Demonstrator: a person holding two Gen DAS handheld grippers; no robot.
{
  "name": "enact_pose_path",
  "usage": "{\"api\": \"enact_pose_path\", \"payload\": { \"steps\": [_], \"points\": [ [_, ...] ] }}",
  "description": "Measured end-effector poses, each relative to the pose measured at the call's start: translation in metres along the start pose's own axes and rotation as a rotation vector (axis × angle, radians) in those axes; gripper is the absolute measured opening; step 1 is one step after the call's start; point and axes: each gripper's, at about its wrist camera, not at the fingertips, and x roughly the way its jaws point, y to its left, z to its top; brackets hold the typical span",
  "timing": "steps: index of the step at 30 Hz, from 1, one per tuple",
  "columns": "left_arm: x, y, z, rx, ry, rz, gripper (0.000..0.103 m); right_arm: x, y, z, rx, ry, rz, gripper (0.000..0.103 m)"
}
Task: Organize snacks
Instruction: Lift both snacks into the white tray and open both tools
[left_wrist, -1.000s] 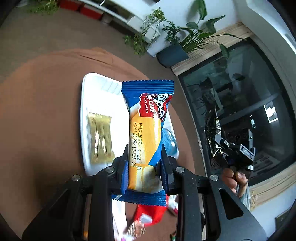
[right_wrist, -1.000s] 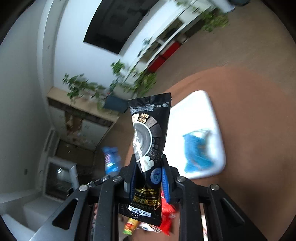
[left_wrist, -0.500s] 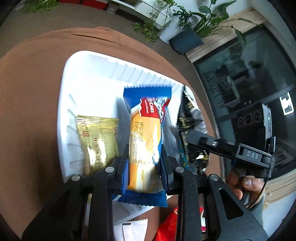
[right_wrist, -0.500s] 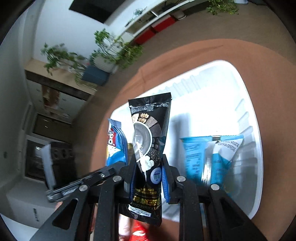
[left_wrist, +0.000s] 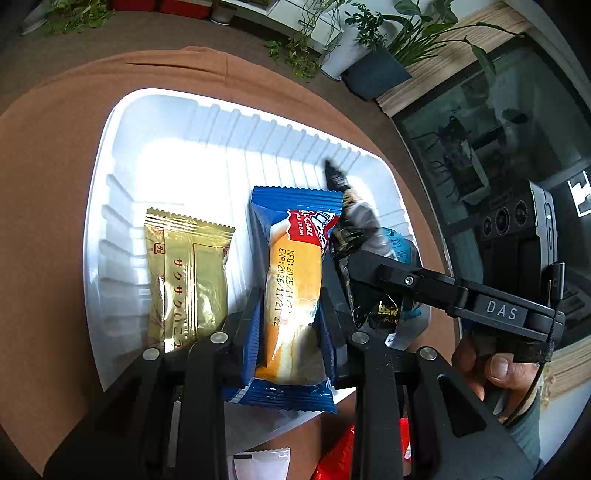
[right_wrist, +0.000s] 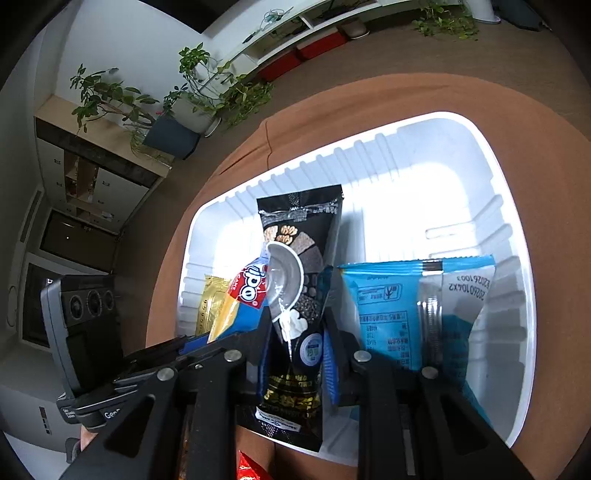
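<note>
My left gripper (left_wrist: 290, 301) is shut on a blue and orange cake packet (left_wrist: 293, 280), held low inside the white tray (left_wrist: 110, 155). My right gripper (right_wrist: 297, 326) is shut on a black cereal pouch (right_wrist: 304, 266), also down in the tray (right_wrist: 495, 155), just right of the cake packet (right_wrist: 245, 295). A gold wafer packet (left_wrist: 184, 284) lies flat in the tray's left part. A light blue packet (right_wrist: 402, 310) lies in its right part. In the left wrist view the black pouch (left_wrist: 351, 221) and the right gripper's body (left_wrist: 461, 291) sit close on the right.
The tray rests on a round brown table (left_wrist: 55, 155). Red (left_wrist: 340, 458) and white (left_wrist: 258, 463) snack packets lie on the table by the tray's near edge. A hand (left_wrist: 491, 369) holds the right tool. Potted plants (right_wrist: 199, 92) stand beyond the table.
Both grippers came down and forward from above the table into the tray, carrying the cake packet and black pouch. They now sit side by side, close together.
</note>
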Motion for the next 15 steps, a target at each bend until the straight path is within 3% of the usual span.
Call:
{"api": "enact_pose_path", "payload": {
  "steps": [3,4,9,11,15],
  "points": [
    [0.002,-0.002,-0.001,0.002,0.0,0.012,0.032,0.001,0.003,0.002,0.002,0.0,0.007,0.031],
    [0.001,-0.004,0.0,0.005,-0.005,0.017,0.04,0.0,0.006,0.002,-0.001,0.0,0.007,0.035],
    [-0.005,-0.015,0.001,0.021,-0.041,0.028,0.059,-0.018,0.015,-0.002,-0.015,-0.036,0.003,0.051],
    [-0.02,-0.019,0.001,0.023,-0.063,0.03,0.069,-0.032,0.018,-0.006,-0.011,-0.058,0.011,0.062],
    [-0.055,-0.029,-0.007,0.036,-0.121,0.01,0.078,-0.073,0.025,-0.016,-0.021,-0.126,0.047,0.073]
  ]
}}
